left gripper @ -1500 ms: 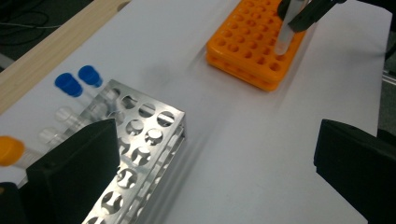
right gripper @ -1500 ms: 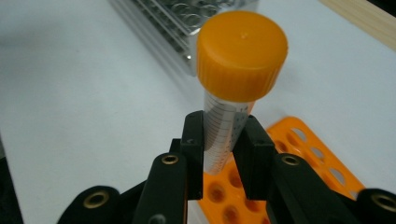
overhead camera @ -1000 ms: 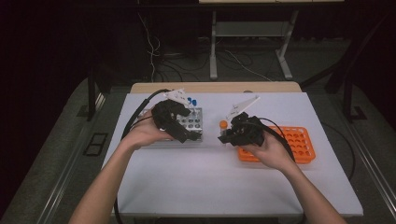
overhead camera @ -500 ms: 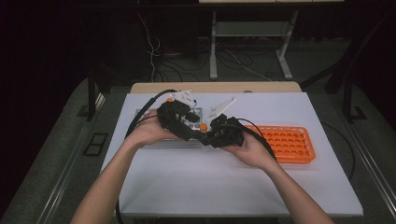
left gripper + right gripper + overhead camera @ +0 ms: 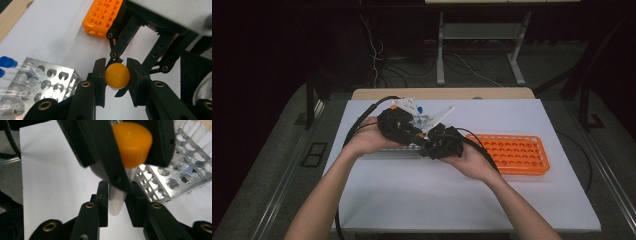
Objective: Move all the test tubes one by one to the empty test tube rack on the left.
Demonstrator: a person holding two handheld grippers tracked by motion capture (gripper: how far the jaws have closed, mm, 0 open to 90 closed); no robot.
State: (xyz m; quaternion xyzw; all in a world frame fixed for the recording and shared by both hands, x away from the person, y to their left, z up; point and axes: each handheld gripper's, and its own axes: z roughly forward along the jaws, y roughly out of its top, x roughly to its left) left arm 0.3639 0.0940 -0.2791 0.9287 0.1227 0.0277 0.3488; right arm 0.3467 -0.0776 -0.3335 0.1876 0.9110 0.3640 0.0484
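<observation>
I work at a big white table (image 5: 512,200). On my right side lies a long orange rack (image 5: 512,154) full of round holes, flat on the table. On my left side sits a shiny metal rack (image 5: 37,82) with holes too. Some clear tubes with blue caps (image 5: 6,62) lean in it, at its far end.

My two hands meet in the middle of the table, just in front of the metal rack and near the left end of the orange rack. My left gripper (image 5: 404,131) and my right gripper (image 5: 439,143) are touching the same small thing.

That thing is a clear tube (image 5: 117,203) with an orange cap (image 5: 117,76). It is up in the air between my two tools, over the white table.

The jaws of my left gripper have just been closing, and now they press on the orange cap from both sides. My right gripper is clamped on the clear body of the tube, lower down, under the cap. Its jaws have just been opening a tiny bit, but the pads are on the tube on both sides.
</observation>
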